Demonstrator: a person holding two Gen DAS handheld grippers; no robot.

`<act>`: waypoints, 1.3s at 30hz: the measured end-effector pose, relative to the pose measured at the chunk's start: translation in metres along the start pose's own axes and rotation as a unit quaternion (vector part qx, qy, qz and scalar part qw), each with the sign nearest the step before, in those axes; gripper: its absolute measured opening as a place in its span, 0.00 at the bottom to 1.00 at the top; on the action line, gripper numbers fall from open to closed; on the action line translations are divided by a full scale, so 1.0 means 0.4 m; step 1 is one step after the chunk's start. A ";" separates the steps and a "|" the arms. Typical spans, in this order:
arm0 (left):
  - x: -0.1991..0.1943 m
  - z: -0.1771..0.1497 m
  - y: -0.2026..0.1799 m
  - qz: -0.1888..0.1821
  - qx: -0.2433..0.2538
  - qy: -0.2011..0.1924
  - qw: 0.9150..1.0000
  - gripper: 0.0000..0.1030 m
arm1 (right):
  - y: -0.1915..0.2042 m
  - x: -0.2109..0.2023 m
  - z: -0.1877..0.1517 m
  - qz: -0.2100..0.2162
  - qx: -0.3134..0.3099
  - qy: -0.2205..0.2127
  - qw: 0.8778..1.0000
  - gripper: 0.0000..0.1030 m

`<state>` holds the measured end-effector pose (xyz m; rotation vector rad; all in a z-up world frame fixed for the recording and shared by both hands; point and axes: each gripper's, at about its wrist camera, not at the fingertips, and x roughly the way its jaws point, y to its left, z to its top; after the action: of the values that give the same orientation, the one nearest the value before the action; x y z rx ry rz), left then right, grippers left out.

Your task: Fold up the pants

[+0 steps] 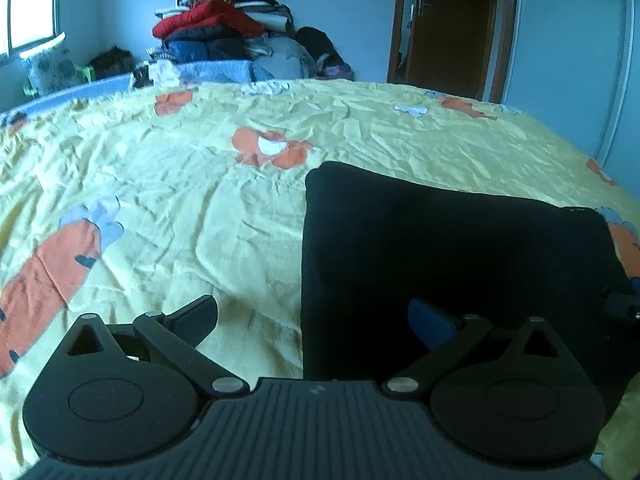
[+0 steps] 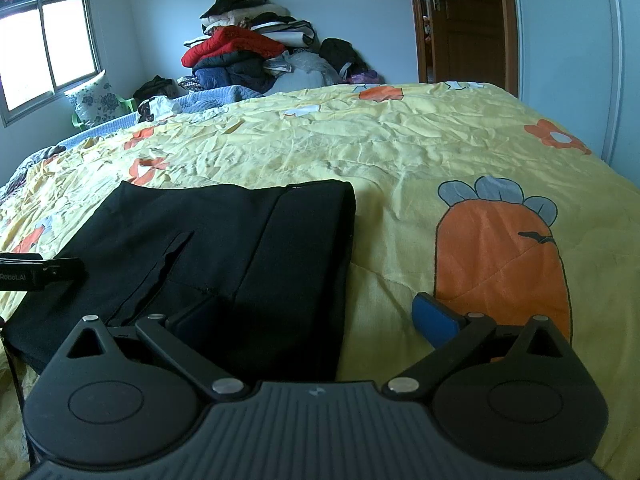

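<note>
The black pants point(image 1: 452, 256) lie folded into a compact rectangle on the yellow bedspread point(image 1: 192, 200). My left gripper point(image 1: 312, 320) is open and empty over the pants' near left edge, one finger over the sheet, the other over the fabric. In the right wrist view the pants point(image 2: 216, 248) lie left of centre, with a pocket slit showing. My right gripper point(image 2: 316, 320) is open and empty at the pants' near right edge. The left gripper's tip point(image 2: 40, 272) shows at the left edge of that view.
A tall pile of clothes point(image 2: 256, 52) stands against the far wall beyond the bed. A window point(image 2: 44, 48) is at the left, a wooden door point(image 2: 468, 20) at the right. A blue blanket point(image 2: 208, 98) lies along the bed's far edge.
</note>
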<state>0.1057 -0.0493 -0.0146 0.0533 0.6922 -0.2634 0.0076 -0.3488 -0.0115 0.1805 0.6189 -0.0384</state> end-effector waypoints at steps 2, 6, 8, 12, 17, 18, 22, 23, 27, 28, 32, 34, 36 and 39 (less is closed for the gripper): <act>0.008 0.005 0.024 -0.038 -0.016 0.020 0.999 1.00 | 0.001 -0.001 0.000 0.001 0.001 0.000 1.000 1.00; 0.019 0.024 0.094 -0.129 -0.055 0.041 0.989 0.99 | -0.014 0.001 0.006 0.035 0.003 0.005 0.999 1.00; 0.030 0.034 0.132 -0.196 -0.090 0.056 0.975 0.99 | -0.028 0.006 0.022 0.081 -0.007 0.023 0.996 1.00; 0.094 0.038 0.183 -0.346 -0.168 0.110 0.916 0.99 | -0.071 0.037 0.069 0.187 0.014 0.067 0.980 1.00; 0.130 0.049 0.176 -0.390 -0.151 0.109 0.902 0.99 | -0.105 0.103 0.121 0.305 0.027 0.123 0.944 1.00; 0.136 0.050 0.171 -0.395 -0.149 0.107 0.900 0.99 | -0.114 0.118 0.128 0.326 0.038 0.131 0.935 1.00; 0.153 0.056 0.141 -0.400 -0.133 0.096 0.901 0.99 | -0.118 0.171 0.144 0.364 0.081 0.131 0.919 1.00; 0.157 0.060 0.133 -0.400 -0.132 0.095 0.902 0.99 | -0.109 0.183 0.147 0.366 0.089 0.125 0.918 1.00; 0.162 0.069 0.111 -0.389 -0.130 0.094 0.907 0.88 | -0.054 0.208 0.148 0.348 0.085 0.111 0.927 0.65; 0.157 0.069 0.110 -0.378 -0.121 0.092 0.913 0.68 | -0.052 0.215 0.145 0.325 0.091 0.119 0.934 0.32; 0.148 0.059 0.141 -0.341 -0.124 0.091 0.927 0.21 | -0.065 0.198 0.126 0.307 0.125 0.118 0.936 0.28; 0.128 0.060 0.153 -0.338 -0.128 0.073 0.930 0.18 | -0.048 0.175 0.133 0.308 0.125 0.107 0.937 0.27; 0.089 0.069 0.151 -0.323 -0.103 0.042 0.940 0.17 | -0.024 0.147 0.155 0.317 0.121 0.091 0.936 0.27; 0.030 0.095 0.174 -0.302 -0.084 -0.002 0.950 0.16 | 0.032 0.117 0.212 0.342 0.103 0.063 0.932 0.27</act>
<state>0.1564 0.0099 0.0044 -0.3285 0.7126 -0.7911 0.0956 -0.3506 0.0312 0.5977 0.6521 0.5889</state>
